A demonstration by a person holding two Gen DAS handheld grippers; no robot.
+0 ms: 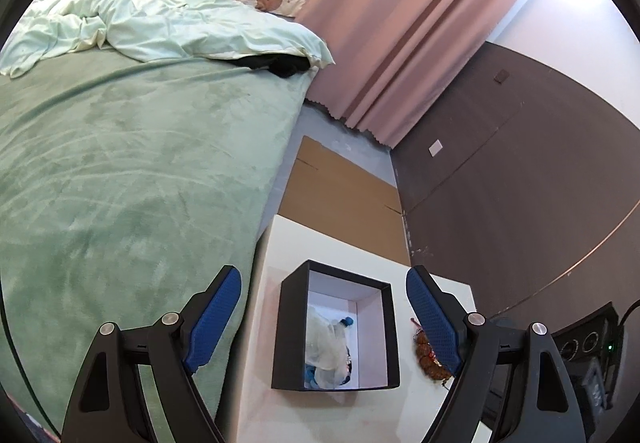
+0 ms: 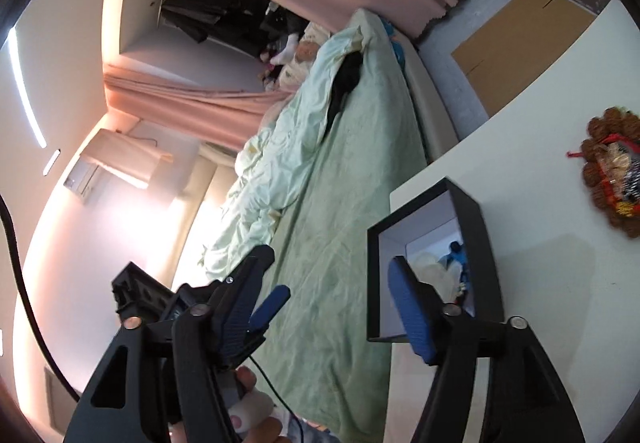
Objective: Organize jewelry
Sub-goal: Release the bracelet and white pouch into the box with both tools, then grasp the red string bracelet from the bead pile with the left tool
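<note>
A black open box [image 1: 289, 331] with a white inside stands on a white table [image 1: 288, 243]. It holds a whitish pouch [image 1: 324, 343] and blue jewelry bits [image 1: 347, 321]. A brown beaded piece with red thread [image 1: 426, 353] lies on the table right of the box. My left gripper [image 1: 324, 323] is open above the box, empty. In the right wrist view the box [image 2: 486, 243] and the brown beaded piece [image 2: 612, 171] show too. My right gripper [image 2: 340, 307] is open and empty at the box's near edge; the left gripper [image 2: 244, 307] sits beside its left finger.
A bed with a green cover [image 1: 120, 183] and a pale duvet [image 1: 160, 23] borders the table's left edge. Flat cardboard [image 1: 340, 183] lies on the floor beyond the table. Pink curtains [image 1: 400, 23] hang behind. A power strip [image 1: 584, 339] sits at the right.
</note>
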